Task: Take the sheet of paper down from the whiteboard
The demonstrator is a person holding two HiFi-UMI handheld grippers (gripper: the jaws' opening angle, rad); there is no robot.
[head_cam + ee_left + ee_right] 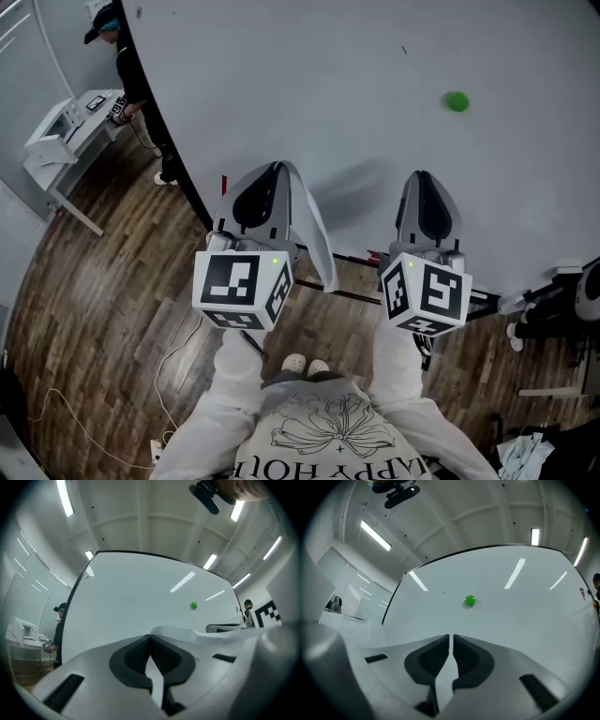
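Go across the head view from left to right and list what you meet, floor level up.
White desk → left gripper → sheet of paper hanging from its jaws → right gripper.

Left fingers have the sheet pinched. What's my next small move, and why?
Probably draw the left gripper back from the whiteboard and lower the sheet of paper. It hangs clear of the board from the closed left fingers, only the green magnet sits on the board, and the right gripper, a slit apart, holds nothing.
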